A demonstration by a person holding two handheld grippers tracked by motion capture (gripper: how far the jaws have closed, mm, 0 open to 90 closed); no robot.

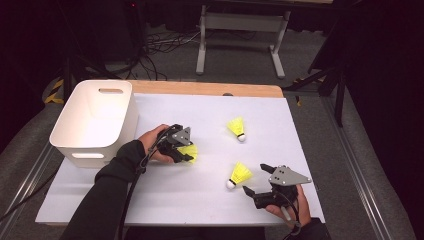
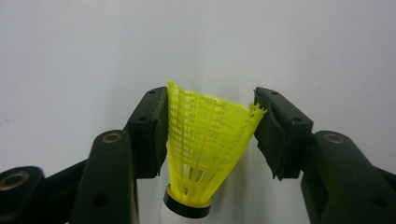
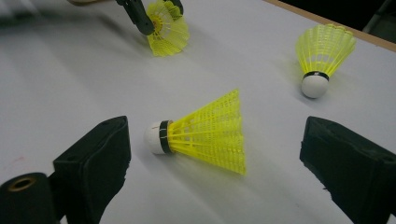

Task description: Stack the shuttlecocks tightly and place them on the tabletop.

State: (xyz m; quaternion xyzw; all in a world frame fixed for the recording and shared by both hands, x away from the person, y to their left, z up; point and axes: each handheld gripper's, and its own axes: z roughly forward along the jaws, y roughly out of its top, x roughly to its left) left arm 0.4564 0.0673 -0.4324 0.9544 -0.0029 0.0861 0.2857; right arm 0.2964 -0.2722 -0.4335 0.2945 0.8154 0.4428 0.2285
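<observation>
The left gripper (image 2: pixel 210 135) pinches a yellow mesh shuttlecock (image 2: pixel 203 149) by its flared skirt; in its own view the long axis runs 6 to 12 o'clock, white cork at 6. From above it sits mid-table on the white sheet (image 1: pixel 165 200), at the white bin's (image 1: pixel 95 117) 3 o'clock. The right gripper (image 1: pixel 256 179) rests spread, jaws pointing toward 10 o'clock.
</observation>
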